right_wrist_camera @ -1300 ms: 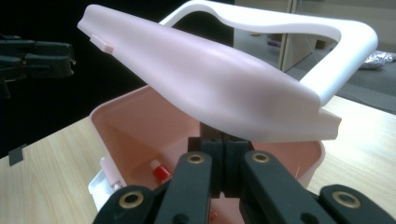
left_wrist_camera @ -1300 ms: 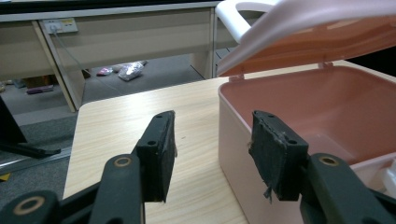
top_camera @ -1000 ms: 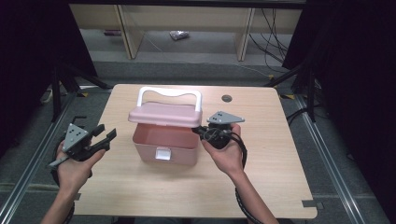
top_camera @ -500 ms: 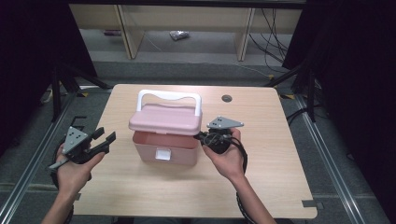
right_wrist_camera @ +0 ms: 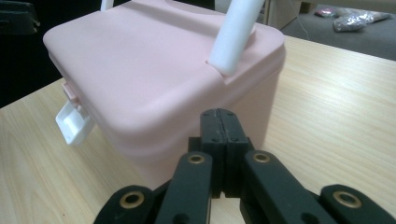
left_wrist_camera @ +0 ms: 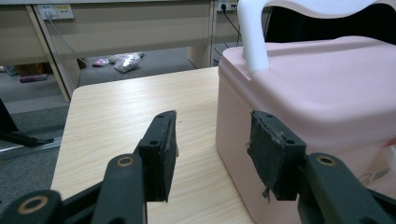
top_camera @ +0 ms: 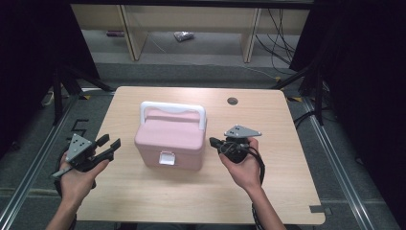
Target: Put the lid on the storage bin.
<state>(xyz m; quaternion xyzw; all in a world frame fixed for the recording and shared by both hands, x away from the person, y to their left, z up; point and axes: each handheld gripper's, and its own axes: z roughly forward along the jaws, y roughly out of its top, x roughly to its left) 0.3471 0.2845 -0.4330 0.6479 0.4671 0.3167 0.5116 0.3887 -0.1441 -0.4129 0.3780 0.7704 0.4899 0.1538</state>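
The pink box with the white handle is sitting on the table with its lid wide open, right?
Not quite. The pink box does sit on the table and has a white handle, but its lid is shut, not open. The high view shows the lid down flat on the box.

The box (top_camera: 171, 139) stands near the middle of the table (top_camera: 287, 143), its handle (top_camera: 173, 108) raised over the lid toward the far side and its latch (top_camera: 166, 158) on the wall facing me. My left gripper (top_camera: 109, 145) sits to its left, apart from it. My right gripper (top_camera: 214, 142) sits just beside its right wall. Behind the box, a hole (top_camera: 232, 101) lies near the table's far edge.
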